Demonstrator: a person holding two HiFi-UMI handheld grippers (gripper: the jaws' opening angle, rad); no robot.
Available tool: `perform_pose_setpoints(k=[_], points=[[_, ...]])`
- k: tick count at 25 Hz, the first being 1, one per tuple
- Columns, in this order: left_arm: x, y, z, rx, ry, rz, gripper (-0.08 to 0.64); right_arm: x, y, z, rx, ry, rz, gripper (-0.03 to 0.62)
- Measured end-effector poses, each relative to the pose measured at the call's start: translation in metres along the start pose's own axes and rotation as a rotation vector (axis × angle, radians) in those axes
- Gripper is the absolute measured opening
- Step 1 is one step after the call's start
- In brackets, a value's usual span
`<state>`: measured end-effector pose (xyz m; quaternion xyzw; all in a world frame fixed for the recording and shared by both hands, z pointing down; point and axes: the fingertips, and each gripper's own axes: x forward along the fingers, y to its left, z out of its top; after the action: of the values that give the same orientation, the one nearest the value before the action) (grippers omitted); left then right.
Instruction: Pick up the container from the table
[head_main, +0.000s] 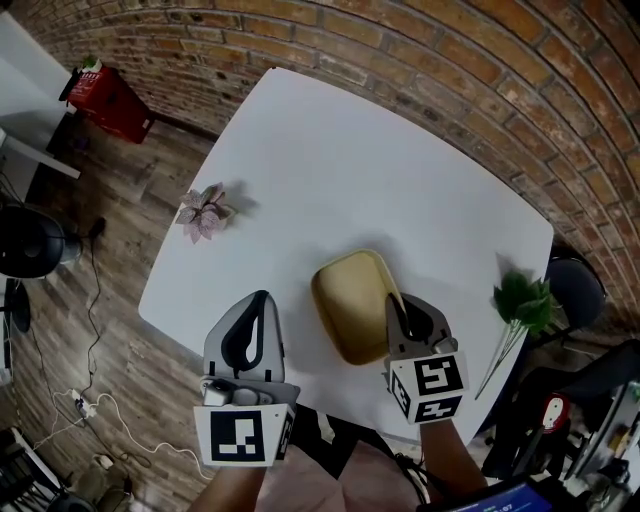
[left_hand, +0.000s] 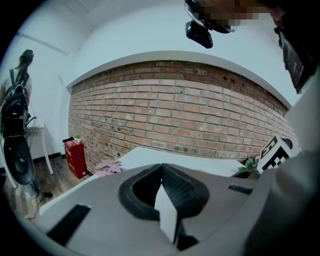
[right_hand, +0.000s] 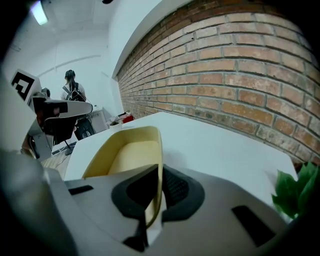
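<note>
Well, my right claw (right_hand: 159, 186) is clenched on the yellow container (right_hand: 127, 150). The thin wall on the container's right side, near the corner closest to me, runs straight down between the two pads, one pressing on the inside and one on the outside. So I judge the grasp itself to be made.

My left claw (left_hand: 162, 187) is closed on nothing. It hangs just beside the container's left side, over the near edge of the white table (head_main: 330, 150), and does not touch the container.

I cannot say whether the lift is done. In the right gripper view the container's far end sits low and close to the tabletop, and neither that view nor the head view shows a clear gap under it. What remains, as I read it, is to bring the whole container clear of the table without letting it swing on that single pinched wall.

The container is empty, with only its bare pale floor and rounded corners showing.

Farther out, a pink-leaved sprig (head_main: 205, 212) lies well apart on the table's left, and a green sprig (head_main: 522, 305) lies at its right edge. Both are clear of my path.
</note>
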<state>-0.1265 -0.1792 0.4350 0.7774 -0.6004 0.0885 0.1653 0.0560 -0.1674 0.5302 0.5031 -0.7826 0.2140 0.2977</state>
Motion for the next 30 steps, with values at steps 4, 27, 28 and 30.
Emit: perform_pose_setpoints(k=[4,27,28,30], points=[[-0.006,-0.004,0.008,0.006,-0.024,-0.004,0.009,-0.009,0.002,0.008,-0.003,-0.027,-0.003,0.006],[-0.058,-0.034,0.085,0.137,-0.18,-0.008,0.009,-0.089,-0.01,0.082,-0.014,-0.251,-0.051,0.005],[-0.06,-0.036,0.089,0.142,-0.189,-0.008,0.009,-0.094,-0.011,0.085,-0.013,-0.262,-0.055,0.005],[-0.065,-0.039,0.095,0.153,-0.206,-0.006,0.009,-0.103,-0.013,0.092,-0.013,-0.287,-0.062,0.005]])
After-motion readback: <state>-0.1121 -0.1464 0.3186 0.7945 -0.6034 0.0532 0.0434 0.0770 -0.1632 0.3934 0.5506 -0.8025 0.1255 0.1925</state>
